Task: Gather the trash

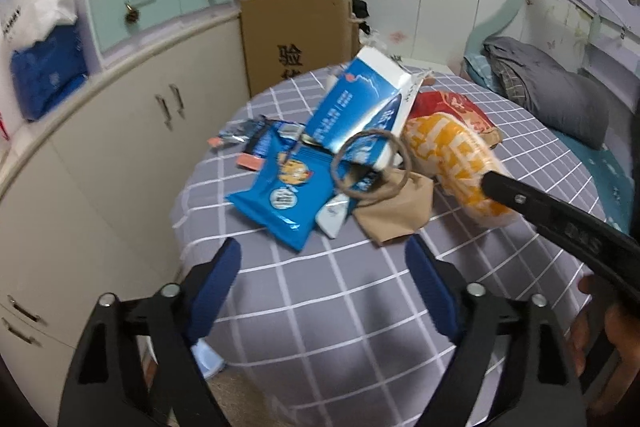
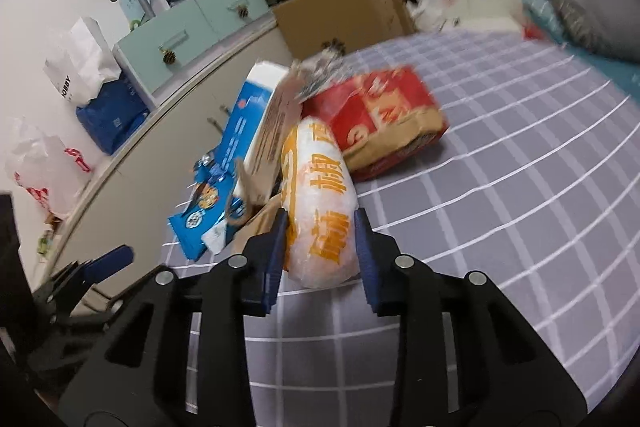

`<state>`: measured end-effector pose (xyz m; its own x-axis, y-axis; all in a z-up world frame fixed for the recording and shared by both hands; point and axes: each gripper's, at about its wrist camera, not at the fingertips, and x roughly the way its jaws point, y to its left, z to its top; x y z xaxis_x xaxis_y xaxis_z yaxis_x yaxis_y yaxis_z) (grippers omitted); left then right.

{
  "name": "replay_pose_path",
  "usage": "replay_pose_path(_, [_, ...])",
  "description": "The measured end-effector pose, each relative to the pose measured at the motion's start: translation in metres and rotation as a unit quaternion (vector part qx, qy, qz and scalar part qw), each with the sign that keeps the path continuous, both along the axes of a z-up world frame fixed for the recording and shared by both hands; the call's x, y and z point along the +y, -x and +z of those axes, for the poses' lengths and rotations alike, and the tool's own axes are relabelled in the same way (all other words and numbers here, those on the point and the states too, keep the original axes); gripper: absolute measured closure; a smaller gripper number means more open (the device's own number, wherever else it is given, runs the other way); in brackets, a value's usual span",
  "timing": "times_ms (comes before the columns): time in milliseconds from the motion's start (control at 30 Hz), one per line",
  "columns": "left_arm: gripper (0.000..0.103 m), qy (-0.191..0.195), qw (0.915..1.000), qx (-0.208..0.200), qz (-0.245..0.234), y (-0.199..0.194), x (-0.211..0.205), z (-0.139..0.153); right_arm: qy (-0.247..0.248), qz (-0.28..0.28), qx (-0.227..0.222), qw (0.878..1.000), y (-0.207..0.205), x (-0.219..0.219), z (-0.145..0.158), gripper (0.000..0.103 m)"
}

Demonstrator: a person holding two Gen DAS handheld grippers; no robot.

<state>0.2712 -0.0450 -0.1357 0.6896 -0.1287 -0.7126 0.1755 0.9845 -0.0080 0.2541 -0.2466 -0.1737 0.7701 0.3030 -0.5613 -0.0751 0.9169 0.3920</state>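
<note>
Checked bedspread (image 2: 500, 187), orange-white packet (image 2: 320, 203) between right claw (image 2: 320, 227) pads

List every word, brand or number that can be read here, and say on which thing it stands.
"验" on the cardboard box, with a second character below it cut off.
"OBBY" on the white paper bag; the first letter is hidden.
Orange Chinese characters on the white and orange packet: too blurred to read.
Print on the blue and white carton, the blue snack bag and the red package: too blurred to read.
</note>
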Motion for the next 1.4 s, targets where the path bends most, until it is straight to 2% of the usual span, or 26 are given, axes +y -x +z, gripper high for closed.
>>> replay_pose_path(167, [0.025, 0.028, 0.9996, 0.002, 0.001, -0.021, -0.007, 0.006, 0.038, -0.038, -0.033, 0.998, 0.011, -0.010, 0.011, 0.072])
replay_pose_path(300, [0.025, 0.022, 0.9997, -0.004, -0.007, -0.031, -0.019, 0.010, 0.037, -0.054, -0.044, 0.997, 0.014, -0.023, 0.014, 0.072])
replay_pose_path(433, [0.025, -0.005, 0.9999, -0.004, -0.015, -0.035, -0.029, 0.009, 0.035, -0.065, -0.056, 0.996, 0.020, -0.030, 0.015, 0.072])
replay_pose_path(567, [0.026, 0.018, 0.9996, 0.018, -0.011, -0.033, -0.023, -0.004, 0.033, -0.074, -0.059, 0.995, 0.026, -0.038, 0.011, 0.072])
replay_pose_path(667, [0.041, 0.011, 0.9996, 0.018, -0.020, -0.036, -0.032, -0.008, 0.028, -0.074, -0.055, 0.995, 0.026, -0.040, 0.007, 0.072])
replay_pose_path(800, [0.048, 0.011, 0.9982, 0.028, -0.051, -0.041, -0.055, -0.011, 0.027, -0.070, -0.050, 0.996, 0.024, -0.040, 0.003, 0.072])
replay_pose_path(867, [0.055, 0.006, 0.9978, 0.032, -0.057, -0.043, -0.063, -0.014, 0.027, -0.068, -0.051, 0.996, 0.024, -0.038, 0.003, 0.072])
replay_pose_path(1033, [0.068, 0.007, 0.9976, 0.044, -0.053, -0.053, -0.073, -0.018, 0.026, -0.060, -0.050, 0.997, 0.022, -0.037, 0.003, 0.072])
replay_pose_path(1200, [0.082, -0.012, 0.9982, 0.047, -0.035, -0.059, -0.077, -0.022, 0.022, -0.054, -0.049, 0.997, 0.022, -0.038, 0.002, 0.072])
replay_pose_path(1267, [0.091, -0.005, 0.9984, 0.049, -0.029, -0.060, -0.074, -0.021, 0.021, -0.053, -0.049, 0.997, 0.022, -0.039, 0.000, 0.072])
replay_pose_path(1400, [0.096, 0.023, 0.9977, 0.053, -0.034, -0.057, -0.062, -0.019, 0.021, -0.053, -0.049, 0.997, 0.023, -0.040, 0.001, 0.072])
